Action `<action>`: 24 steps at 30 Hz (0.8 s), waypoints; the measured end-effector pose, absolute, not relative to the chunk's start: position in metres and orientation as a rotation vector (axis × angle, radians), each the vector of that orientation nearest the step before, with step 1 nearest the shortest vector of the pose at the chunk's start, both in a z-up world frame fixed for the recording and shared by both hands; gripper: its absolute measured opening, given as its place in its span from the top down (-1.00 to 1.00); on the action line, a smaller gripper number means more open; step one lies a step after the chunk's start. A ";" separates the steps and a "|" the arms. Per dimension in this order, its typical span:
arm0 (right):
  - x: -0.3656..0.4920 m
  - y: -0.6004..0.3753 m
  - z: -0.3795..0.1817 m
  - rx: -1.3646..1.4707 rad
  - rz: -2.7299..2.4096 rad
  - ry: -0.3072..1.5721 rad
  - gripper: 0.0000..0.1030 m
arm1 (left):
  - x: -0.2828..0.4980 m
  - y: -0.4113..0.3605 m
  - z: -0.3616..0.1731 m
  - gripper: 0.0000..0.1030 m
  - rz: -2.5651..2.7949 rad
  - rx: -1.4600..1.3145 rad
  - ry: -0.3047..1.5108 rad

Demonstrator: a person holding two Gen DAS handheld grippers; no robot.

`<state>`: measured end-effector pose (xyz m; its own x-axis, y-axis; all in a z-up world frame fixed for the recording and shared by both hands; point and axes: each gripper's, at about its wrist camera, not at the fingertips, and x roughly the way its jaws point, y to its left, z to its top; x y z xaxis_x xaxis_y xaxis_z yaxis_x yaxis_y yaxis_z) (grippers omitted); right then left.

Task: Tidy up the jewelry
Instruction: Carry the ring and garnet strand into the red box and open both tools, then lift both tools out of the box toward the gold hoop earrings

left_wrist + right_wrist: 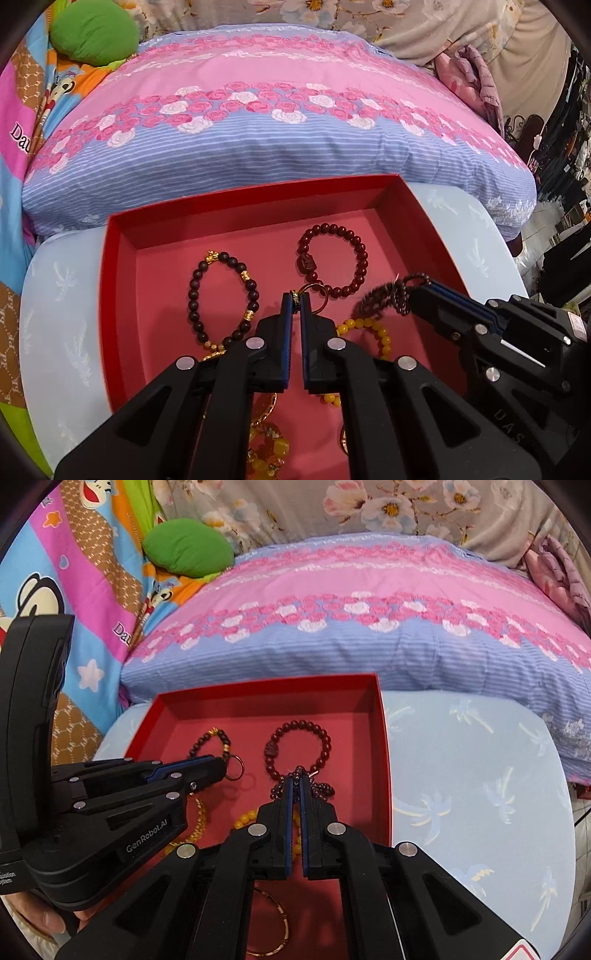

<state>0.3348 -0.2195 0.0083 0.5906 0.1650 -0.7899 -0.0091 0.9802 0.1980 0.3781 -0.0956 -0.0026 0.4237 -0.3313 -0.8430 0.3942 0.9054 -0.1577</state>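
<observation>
Together, both grippers work over a red box (118, 236) that sits on a pale blue surface (55, 295) printed with palm shapes, in front of a pink and lilac rose-patterned pillow (258, 129). The left gripper (295, 301) is clenched on a thin metal ring (319, 299) with a small dark bead band at its top, held just above the pink floor of the box; in the right wrist view the same gripper (223, 766) comes in from the left with the ring (234, 767) hanging off its tips. The right gripper (296, 775) is clamped on a bunched strand of small dark beads (321, 788), which droops on both sides of its fingers; from the left wrist view this strand (384, 295) looks blurred. Inside the box lie a dark bracelet with gold beads (221, 295) toward the left, a dark red bead bracelet (332, 258) with a carved charm near the back, and a yellow bead bracelet (373, 330) partly hidden under the grippers. More yellow and gold pieces (266, 443) lie at the near end, along with a thin gold bangle (273, 926). A green cushion (92, 33) rests behind the pillow.
</observation>
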 end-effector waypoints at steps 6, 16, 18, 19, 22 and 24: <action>0.331 -0.220 -0.002 0.173 0.092 0.965 0.86 | 0.377 -0.098 -0.005 0.46 -0.431 0.092 1.035; 0.308 -0.210 0.005 0.119 0.086 0.939 0.45 | 0.363 -0.074 0.011 0.44 -0.413 0.039 1.003; 0.304 -0.211 0.009 0.120 0.079 0.926 0.42 | 0.359 -0.066 0.016 0.42 -0.402 0.027 0.995; 0.302 -0.211 0.011 0.124 0.079 0.922 0.42 | 0.358 -0.062 0.018 0.39 -0.396 0.022 0.993; 0.292 -0.213 0.018 0.141 0.078 0.909 0.42 | 0.349 -0.049 0.025 0.38 -0.378 0.000 0.979; 0.281 -0.213 0.022 0.139 0.074 0.899 0.42 | 0.339 -0.039 0.031 0.38 -0.364 -0.007 0.960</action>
